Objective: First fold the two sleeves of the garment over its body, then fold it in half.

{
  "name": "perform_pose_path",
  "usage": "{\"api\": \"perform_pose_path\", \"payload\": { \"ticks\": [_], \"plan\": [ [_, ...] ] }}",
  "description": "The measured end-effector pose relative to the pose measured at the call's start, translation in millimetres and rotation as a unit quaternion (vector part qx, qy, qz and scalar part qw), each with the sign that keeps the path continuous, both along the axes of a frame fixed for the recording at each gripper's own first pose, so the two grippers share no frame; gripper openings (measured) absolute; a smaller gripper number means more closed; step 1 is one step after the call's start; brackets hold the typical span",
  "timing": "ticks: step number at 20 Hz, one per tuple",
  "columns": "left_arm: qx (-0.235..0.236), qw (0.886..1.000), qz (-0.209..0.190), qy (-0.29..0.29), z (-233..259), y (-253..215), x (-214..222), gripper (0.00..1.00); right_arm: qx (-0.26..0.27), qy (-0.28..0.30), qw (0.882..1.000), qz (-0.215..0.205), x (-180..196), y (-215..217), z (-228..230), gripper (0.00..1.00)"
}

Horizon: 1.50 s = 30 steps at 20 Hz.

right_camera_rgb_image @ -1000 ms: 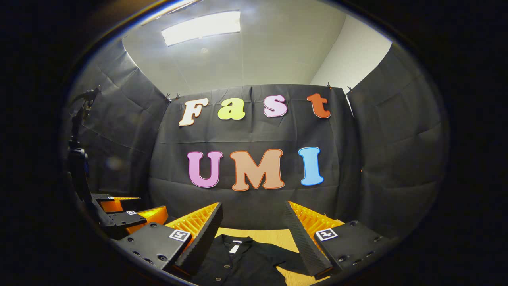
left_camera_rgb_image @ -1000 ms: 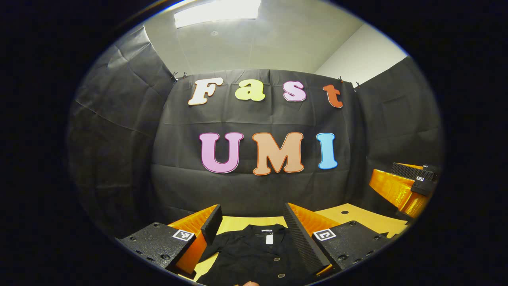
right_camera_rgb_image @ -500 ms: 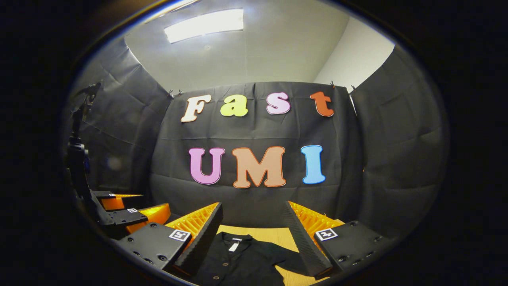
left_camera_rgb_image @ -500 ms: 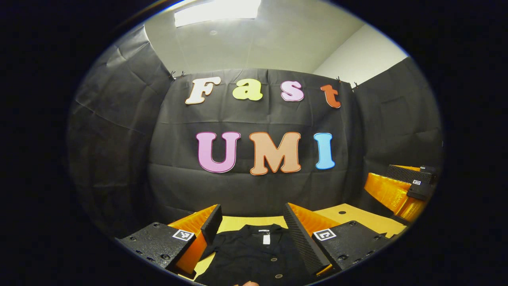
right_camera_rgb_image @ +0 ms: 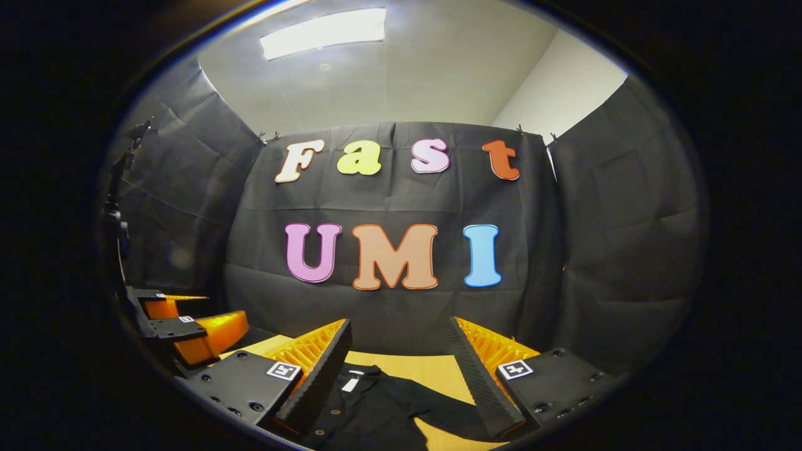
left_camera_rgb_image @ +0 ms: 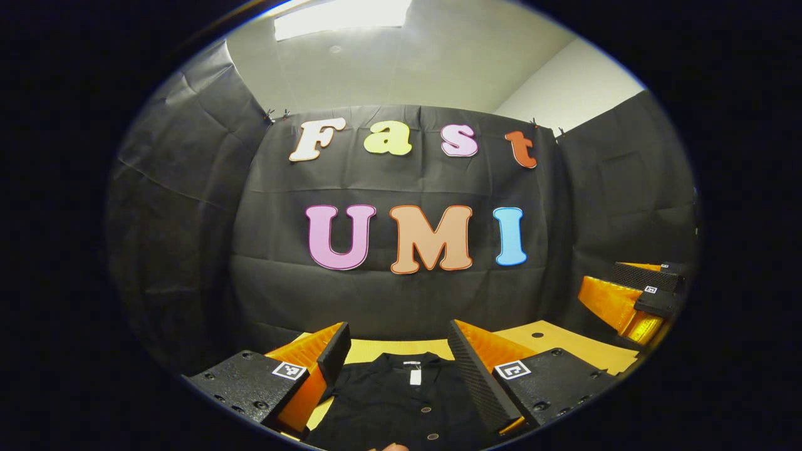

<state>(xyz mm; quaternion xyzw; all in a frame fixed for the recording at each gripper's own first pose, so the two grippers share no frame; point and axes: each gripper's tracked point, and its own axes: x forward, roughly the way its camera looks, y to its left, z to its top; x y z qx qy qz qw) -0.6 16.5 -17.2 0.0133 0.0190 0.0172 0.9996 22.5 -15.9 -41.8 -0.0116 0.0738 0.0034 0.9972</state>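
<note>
A black button-up shirt (left_camera_rgb_image: 401, 401) lies flat on the wooden table (left_camera_rgb_image: 564, 341), collar and white neck label away from me. My left gripper (left_camera_rgb_image: 398, 338) hovers over the shirt's body, open, with nothing between its fingers. In the right gripper view the shirt (right_camera_rgb_image: 369, 407) lies lower left, and one short sleeve (right_camera_rgb_image: 442, 410) spreads out towards the right finger. My right gripper (right_camera_rgb_image: 400, 332) is open above that sleeve side and holds nothing. The right gripper (left_camera_rgb_image: 626, 289) also appears at the far right of the left gripper view, and the left gripper (right_camera_rgb_image: 213, 311) at the left of the right gripper view.
Black cloth walls close the booth at the back and on both sides. A dark stand (right_camera_rgb_image: 116, 213) rises at the far left in the right gripper view. Bare tabletop (right_camera_rgb_image: 432, 369) lies behind the collar and to the shirt's right.
The right gripper view has swung right, so the shirt sits further left in it. The left gripper has tipped down slightly. Both stay open and the shirt has not moved.
</note>
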Motion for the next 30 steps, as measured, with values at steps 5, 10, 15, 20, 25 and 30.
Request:
{"api": "perform_pose_path", "payload": {
  "ticks": [5, 10, 15, 20, 25, 30],
  "plan": [
    [0.002, 1.000, 0.011, -0.003, 3, -11, 6, 0.92, -0.021, 0.015, 0.999, -0.033, 17, -56, -13, 0.98],
    [0.005, 1.000, 0.025, -0.003, 4, -28, 13, 0.92, -0.037, 0.050, 0.996, -0.061, 29, -118, -44, 0.98],
    [0.018, 0.999, 0.033, -0.002, 4, -49, 24, 0.92, -0.041, 0.114, 0.989, -0.087, 37, -179, -97, 0.98],
    [0.030, 0.999, 0.040, 0.002, 3, -72, 34, 0.93, -0.052, 0.185, 0.975, -0.108, 26, -232, -158, 1.00],
    [0.041, 0.998, 0.045, 0.012, -4, -96, 42, 0.93, -0.057, 0.261, 0.958, -0.101, 8, -260, -223, 0.99],
    [0.051, 0.997, 0.049, 0.021, -10, -119, 49, 0.93, -0.055, 0.351, 0.930, -0.091, -14, -284, -286, 0.99]
  ]
}}
